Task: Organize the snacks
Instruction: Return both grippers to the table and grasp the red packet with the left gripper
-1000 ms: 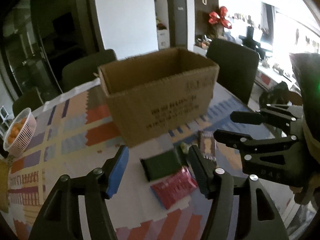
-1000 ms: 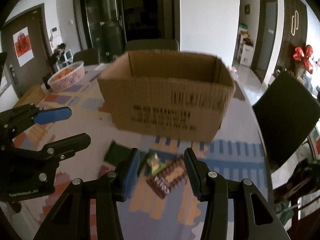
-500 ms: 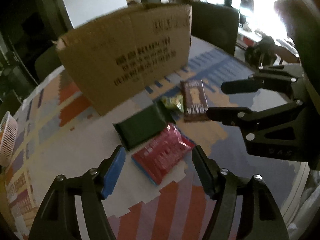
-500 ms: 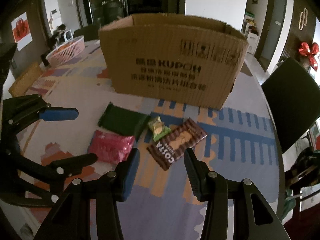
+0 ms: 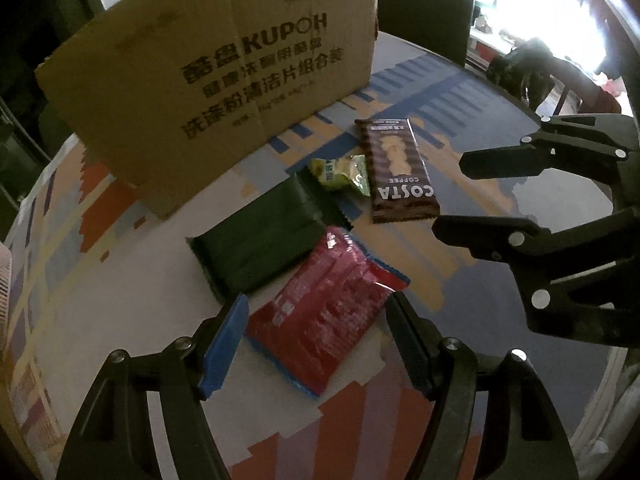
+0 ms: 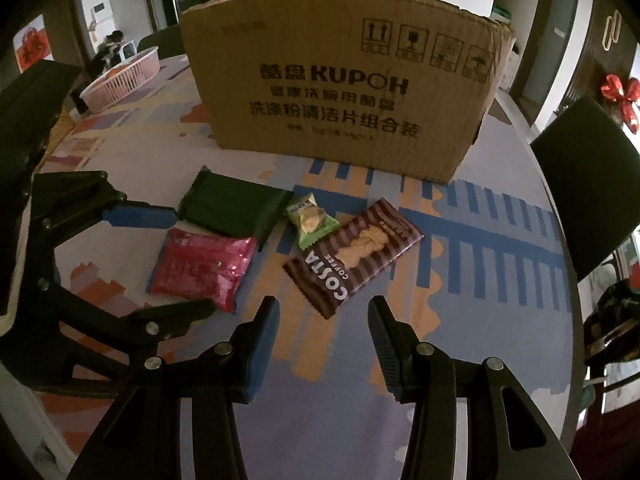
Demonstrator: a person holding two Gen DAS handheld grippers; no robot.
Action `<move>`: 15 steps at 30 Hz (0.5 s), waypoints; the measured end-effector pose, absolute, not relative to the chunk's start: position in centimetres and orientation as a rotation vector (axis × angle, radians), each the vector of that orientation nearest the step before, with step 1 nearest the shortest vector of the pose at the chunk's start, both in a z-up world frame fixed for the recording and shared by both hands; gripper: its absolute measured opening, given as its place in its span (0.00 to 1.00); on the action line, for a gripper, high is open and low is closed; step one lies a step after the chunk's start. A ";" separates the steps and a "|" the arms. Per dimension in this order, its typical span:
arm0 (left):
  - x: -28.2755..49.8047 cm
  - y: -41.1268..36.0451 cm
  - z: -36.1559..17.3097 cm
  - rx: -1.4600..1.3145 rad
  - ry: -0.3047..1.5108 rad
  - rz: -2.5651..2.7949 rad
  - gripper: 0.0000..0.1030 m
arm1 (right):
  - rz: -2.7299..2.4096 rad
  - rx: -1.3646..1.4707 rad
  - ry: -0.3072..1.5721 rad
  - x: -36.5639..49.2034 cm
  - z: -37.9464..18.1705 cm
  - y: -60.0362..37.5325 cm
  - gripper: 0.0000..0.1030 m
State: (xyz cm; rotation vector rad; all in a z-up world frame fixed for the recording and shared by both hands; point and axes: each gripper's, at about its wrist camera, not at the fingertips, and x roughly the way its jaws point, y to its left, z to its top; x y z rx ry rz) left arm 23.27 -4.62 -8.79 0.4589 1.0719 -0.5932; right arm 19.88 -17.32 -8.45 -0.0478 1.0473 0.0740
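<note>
Several snack packs lie on the patterned table before a cardboard box [image 5: 216, 68] [image 6: 344, 92]: a red pack [image 5: 324, 316] [image 6: 204, 268], a dark green pack [image 5: 260, 236] [image 6: 236, 208], a small light green pack [image 5: 344, 172] [image 6: 310, 220] and a brown Costa pack [image 5: 398, 172] [image 6: 356, 256]. My left gripper [image 5: 316, 340] is open, its fingers on either side of the red pack's near end. My right gripper [image 6: 322, 332] is open, low, just short of the Costa pack.
A pink basket [image 6: 124, 76] with orange fruit stands at the table's far left. Dark chairs [image 6: 588, 184] [image 5: 424, 12] stand by the table's right and far edges. The rounded table edge [image 6: 572, 320] runs close on the right.
Both grippers have moved down and forward towards the snacks. The left now straddles the red pack; the right has closed in on the Costa pack. Both stayed open.
</note>
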 end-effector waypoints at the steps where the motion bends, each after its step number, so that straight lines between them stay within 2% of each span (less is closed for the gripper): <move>1: 23.4 -4.7 -8.9 0.459 1.074 -0.596 0.69 | 0.072 -0.048 1.048 19.9 -8.5 -17.4 0.46; 6: 23.8 -4.9 -9.3 0.440 1.094 -0.612 0.67 | 0.070 -0.046 1.048 20.1 -8.5 -17.5 0.46; 9: 23.7 -4.8 -9.3 0.409 1.097 -0.626 0.57 | 0.068 -0.044 1.046 20.2 -8.5 -17.6 0.46; 11: 23.7 -4.6 -9.3 0.374 1.103 -0.630 0.45 | 0.069 -0.043 1.047 20.2 -8.5 -17.6 0.46; 15: 23.6 -4.0 -9.2 0.302 1.109 -0.620 0.40 | 0.077 -0.040 1.047 20.3 -8.6 -17.5 0.46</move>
